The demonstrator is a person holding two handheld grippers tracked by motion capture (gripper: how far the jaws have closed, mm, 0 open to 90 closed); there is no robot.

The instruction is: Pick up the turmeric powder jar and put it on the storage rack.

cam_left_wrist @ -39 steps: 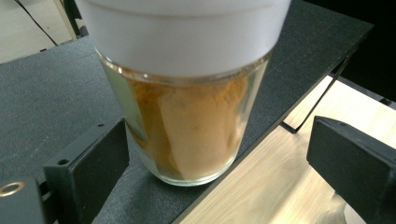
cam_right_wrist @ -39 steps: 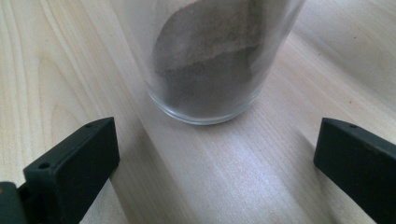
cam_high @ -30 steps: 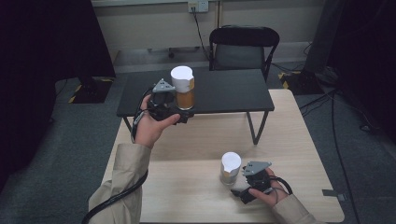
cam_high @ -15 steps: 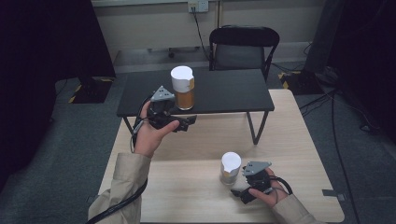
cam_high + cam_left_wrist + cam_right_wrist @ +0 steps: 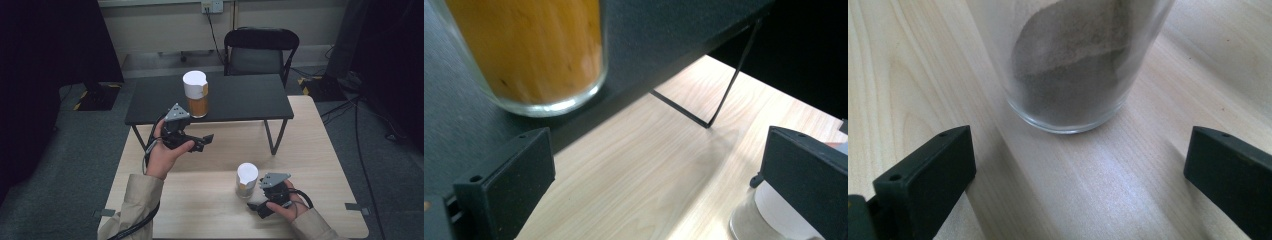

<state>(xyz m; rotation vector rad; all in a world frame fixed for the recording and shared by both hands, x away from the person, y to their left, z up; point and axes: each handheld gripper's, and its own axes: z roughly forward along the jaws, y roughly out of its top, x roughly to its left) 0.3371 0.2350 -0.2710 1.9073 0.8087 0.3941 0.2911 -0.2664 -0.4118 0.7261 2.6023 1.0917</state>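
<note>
- Two glasses are in play in the high view: an orange-filled glass [image 5: 196, 95] with a white paper top stands near the front edge of the small black table [image 5: 250, 100], and a second glass [image 5: 247, 180], holding grey powder and also capped in white, stands on the wooden table [image 5: 310, 150]. The left gripper [image 5: 202, 142] hangs in the air just below and in front of the orange glass, its jaws spread and holding nothing; they have just been opening. The right gripper [image 5: 260, 206] rests low on the wooden table just beside the grey glass, apart from it.
- The left gripper view looks past two widely parted black jaws with only bare wood between them. The orange glass [image 5: 531, 55] sits on the black tabletop at upper left, outside the jaws, and the rim of the grey glass [image 5: 769, 220] peeks in at lower right.
- The right gripper view has the grey glass [image 5: 1073, 65] upright straight ahead, beyond the tips of the released jaws, touching neither.
- Judgement: the orange glass looks set down and let go, so the step in hand is the left hand's retreat. The next move probably falls to the right gripper: slide forward until the grey glass stands between the pads, close gently, and keep it upright.
</note>
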